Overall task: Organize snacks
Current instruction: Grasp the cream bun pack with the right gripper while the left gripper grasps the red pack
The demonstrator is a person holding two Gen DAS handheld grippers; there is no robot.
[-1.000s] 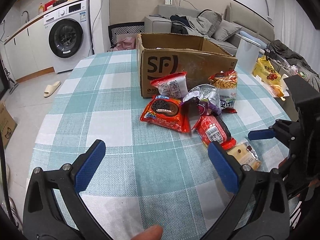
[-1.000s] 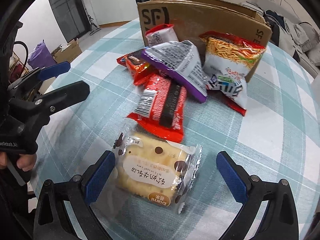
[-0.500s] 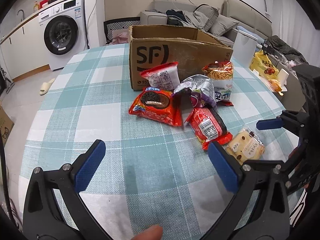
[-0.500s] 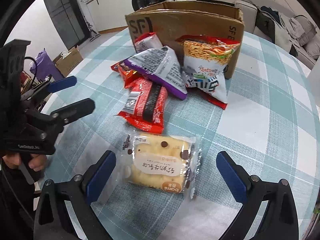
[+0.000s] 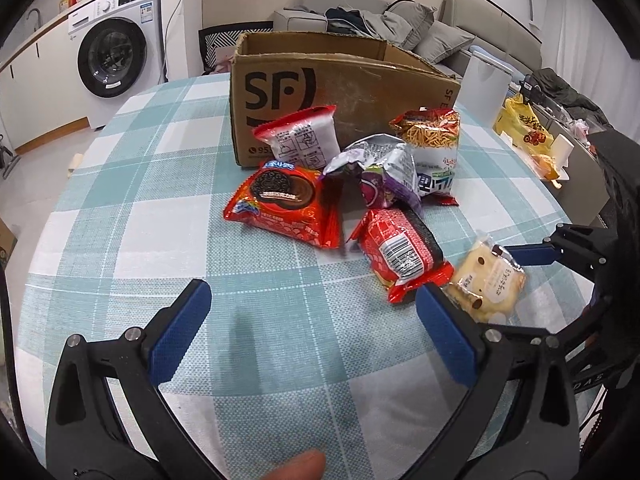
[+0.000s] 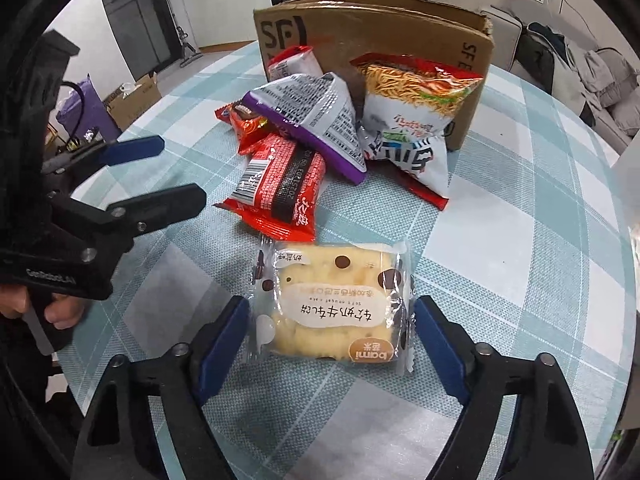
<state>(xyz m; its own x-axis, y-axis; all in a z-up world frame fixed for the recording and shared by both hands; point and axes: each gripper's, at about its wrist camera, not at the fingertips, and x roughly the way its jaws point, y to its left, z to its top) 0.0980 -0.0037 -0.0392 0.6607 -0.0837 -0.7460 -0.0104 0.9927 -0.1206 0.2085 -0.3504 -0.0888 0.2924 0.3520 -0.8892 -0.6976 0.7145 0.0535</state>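
Note:
A clear-wrapped yellow cake pack (image 6: 334,306) lies on the checked tablecloth between the fingers of my open right gripper (image 6: 332,340), which straddle it with small gaps each side. It also shows in the left wrist view (image 5: 486,286). Beyond it lie a red barcode pack (image 6: 280,188), a purple-silver bag (image 6: 316,120), a noodle-snack bag (image 6: 412,112), a red cookie pack (image 5: 282,204) and a white-and-red pack (image 5: 298,140), piled against an open SF cardboard box (image 5: 332,80). My left gripper (image 5: 308,336) is open and empty over bare cloth.
The table (image 5: 132,216) is round with edges near left and right. A yellow bag (image 5: 524,124) and clutter stand on a surface at the right. A washing machine (image 5: 116,52) and sofa (image 5: 380,16) are behind.
My right gripper has moved forward, so the cake pack now sits between its fingers, and its fingers have narrowed. The left gripper has drawn a little closer to the snack pile.

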